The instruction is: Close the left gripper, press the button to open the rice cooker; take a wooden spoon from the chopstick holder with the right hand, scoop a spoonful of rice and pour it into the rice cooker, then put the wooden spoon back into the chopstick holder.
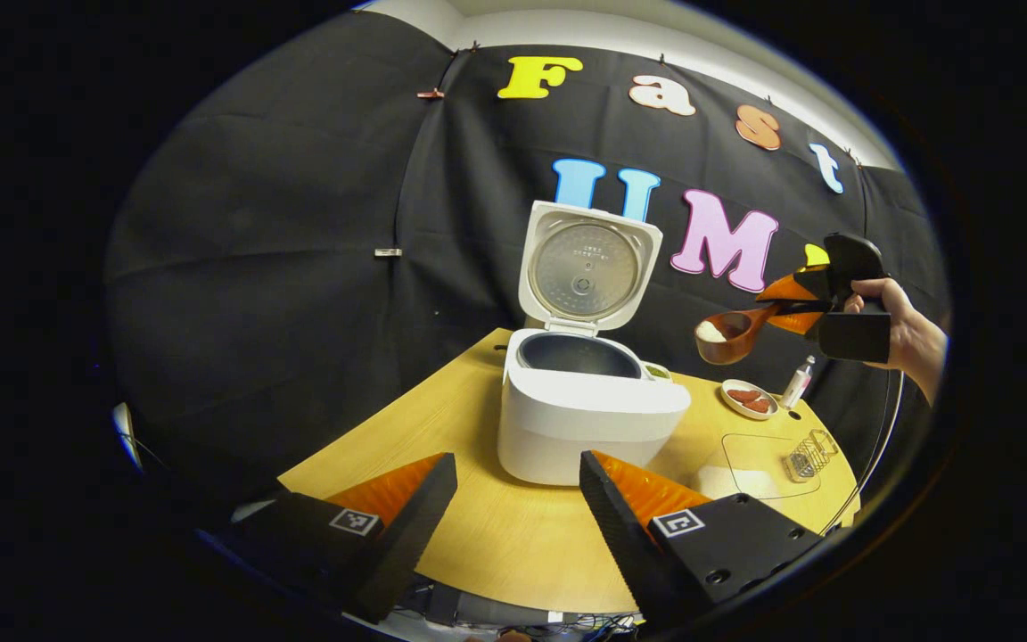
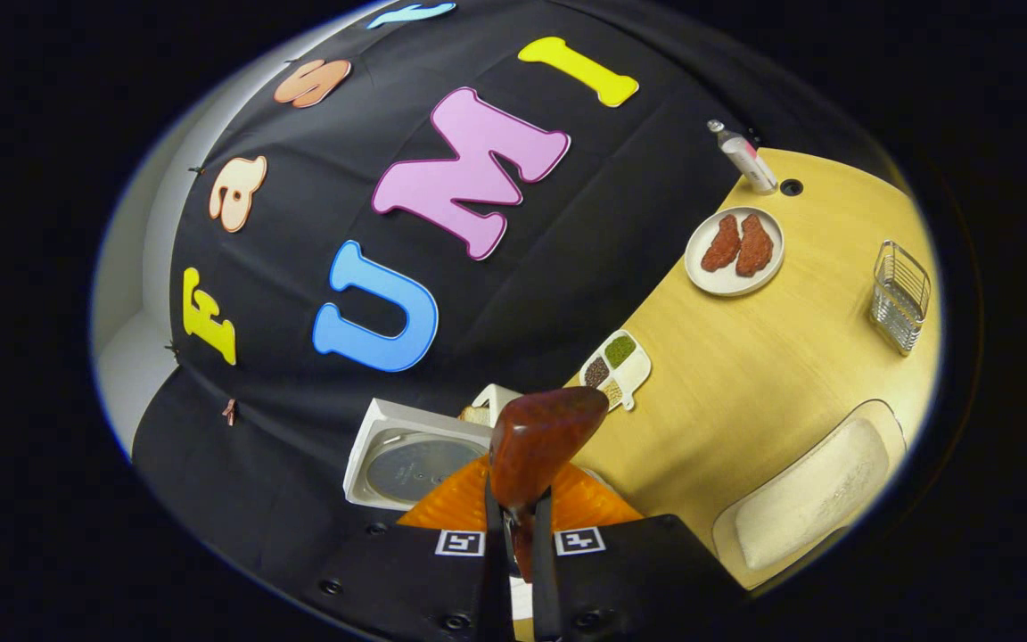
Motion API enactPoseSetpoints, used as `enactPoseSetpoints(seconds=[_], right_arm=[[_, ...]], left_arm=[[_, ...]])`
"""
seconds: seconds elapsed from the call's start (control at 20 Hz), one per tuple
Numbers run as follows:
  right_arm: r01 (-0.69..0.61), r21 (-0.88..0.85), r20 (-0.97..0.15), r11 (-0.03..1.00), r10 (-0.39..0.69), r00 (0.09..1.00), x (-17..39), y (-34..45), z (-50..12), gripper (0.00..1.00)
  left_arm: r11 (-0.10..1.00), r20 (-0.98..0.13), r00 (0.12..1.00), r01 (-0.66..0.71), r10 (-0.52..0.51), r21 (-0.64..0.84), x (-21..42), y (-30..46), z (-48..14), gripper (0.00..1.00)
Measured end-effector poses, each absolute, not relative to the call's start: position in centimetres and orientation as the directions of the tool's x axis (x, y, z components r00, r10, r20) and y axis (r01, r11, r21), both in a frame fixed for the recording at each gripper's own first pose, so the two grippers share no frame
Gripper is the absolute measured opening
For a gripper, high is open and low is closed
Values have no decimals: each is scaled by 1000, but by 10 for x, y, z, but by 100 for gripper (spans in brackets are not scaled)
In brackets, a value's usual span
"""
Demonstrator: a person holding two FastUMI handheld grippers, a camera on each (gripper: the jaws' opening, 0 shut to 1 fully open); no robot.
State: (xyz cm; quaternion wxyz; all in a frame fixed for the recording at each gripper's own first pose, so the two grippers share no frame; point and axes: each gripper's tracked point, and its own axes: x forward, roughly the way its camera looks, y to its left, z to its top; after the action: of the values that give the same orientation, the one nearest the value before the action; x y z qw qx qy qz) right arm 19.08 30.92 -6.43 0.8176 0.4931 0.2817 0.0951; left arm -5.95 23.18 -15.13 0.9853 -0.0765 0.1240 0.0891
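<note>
The white rice cooker [image 1: 585, 419] stands on the table with its lid [image 1: 580, 267] up and the dark inner pot [image 1: 578, 355] showing. My left gripper [image 1: 518, 486] hovers open in front of it, holding nothing. Farther off, a hand [image 1: 910, 339] holds my right gripper [image 1: 790, 308], shut on the wooden spoon [image 1: 732, 334]. White rice lies in the spoon's bowl, up in the air to the right of the pot. In the right gripper view, the spoon [image 2: 540, 437] sticks out between the fingers of the right gripper [image 2: 521, 499], and the cooker lid [image 2: 411, 464] is just beyond.
A wire chopstick holder [image 2: 901, 294], a plate of meat [image 2: 696, 272], a small bottle [image 2: 745, 159], a divided dish of beans [image 2: 618, 366] and a clear rice container [image 2: 812, 495] sit on the yellow table [image 2: 745, 374] right of the cooker. The black cloth wall stands behind.
</note>
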Motion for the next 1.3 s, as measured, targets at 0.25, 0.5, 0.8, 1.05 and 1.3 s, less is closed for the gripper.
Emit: enactPoseSetpoints(seconds=[0.25, 0.5, 0.8, 1.05, 1.3], right_arm=[[94, 869, -348, 486, 465, 814, 204, 350, -57, 13], [60, 855, -348, 515, 484, 803, 212, 390, -63, 13], [-32, 776, -344, 630, 464, 816, 223, 425, -79, 13], [-171, 654, -327, 737, 479, 814, 223, 460, -89, 13], [-309, 506, -289, 806, 496, 819, 219, 490, -97, 13]], left_arm=[[965, -261, 947, -228, 190, -126, -67, 247, -159, 95], [959, -272, 939, -251, 209, -129, -69, 260, -166, 95], [952, -285, 934, -267, 216, -151, -68, 263, -174, 95], [936, -319, 922, -291, 219, -198, -75, 262, -192, 95], [942, -352, 917, -269, 186, -202, -76, 257, -208, 95]])
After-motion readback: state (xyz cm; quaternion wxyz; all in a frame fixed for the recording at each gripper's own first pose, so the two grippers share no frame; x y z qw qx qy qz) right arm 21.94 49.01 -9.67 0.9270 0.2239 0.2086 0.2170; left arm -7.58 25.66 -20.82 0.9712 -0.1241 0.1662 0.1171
